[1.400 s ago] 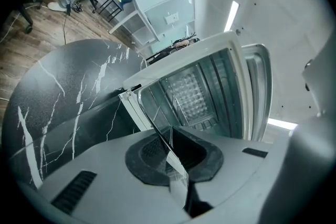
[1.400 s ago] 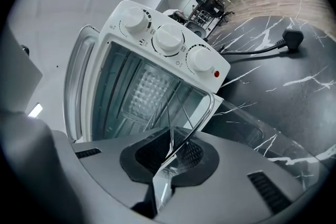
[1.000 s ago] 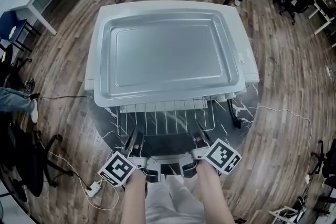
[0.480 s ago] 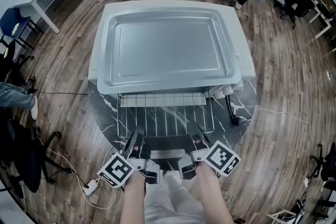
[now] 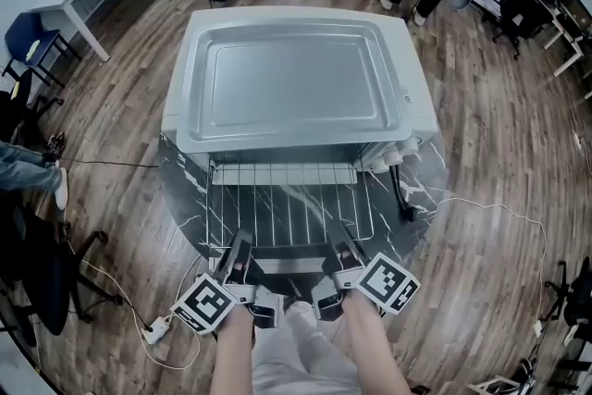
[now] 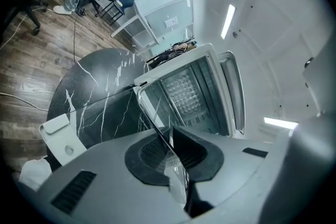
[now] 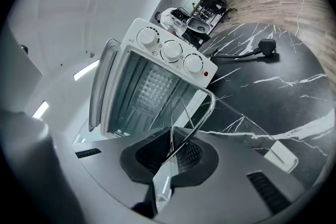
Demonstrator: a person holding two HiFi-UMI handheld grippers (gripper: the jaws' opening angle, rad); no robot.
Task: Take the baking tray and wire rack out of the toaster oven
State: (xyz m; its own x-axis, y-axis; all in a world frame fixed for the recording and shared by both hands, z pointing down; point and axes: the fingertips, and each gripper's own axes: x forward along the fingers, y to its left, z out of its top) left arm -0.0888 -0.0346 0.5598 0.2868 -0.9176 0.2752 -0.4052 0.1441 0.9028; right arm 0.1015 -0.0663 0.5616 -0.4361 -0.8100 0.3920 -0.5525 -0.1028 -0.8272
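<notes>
A silver baking tray (image 5: 294, 80) lies on top of the white toaster oven (image 5: 421, 111). The wire rack (image 5: 289, 210) sticks out of the oven's mouth, most of it over the lowered glass door. My left gripper (image 5: 240, 245) is shut on the rack's front bar near its left corner, and my right gripper (image 5: 344, 245) is shut on the same bar near the right corner. In the left gripper view the rack's thin wire (image 6: 153, 119) runs into the closed left gripper (image 6: 172, 153). In the right gripper view the rack's rounded corner (image 7: 206, 113) enters the closed right gripper (image 7: 169, 153).
The oven stands on a round black marble table (image 5: 180, 176). Its power cord (image 5: 400, 199) trails off the table's right side. The door's white handle (image 7: 283, 157) lies just under the grippers. A power strip (image 5: 157, 329) lies on the wooden floor, with desks, chairs and people around.
Both grippers have drawn back toward me with the wire rack, so more of it shows outside the oven. The tray on top has stayed put.
</notes>
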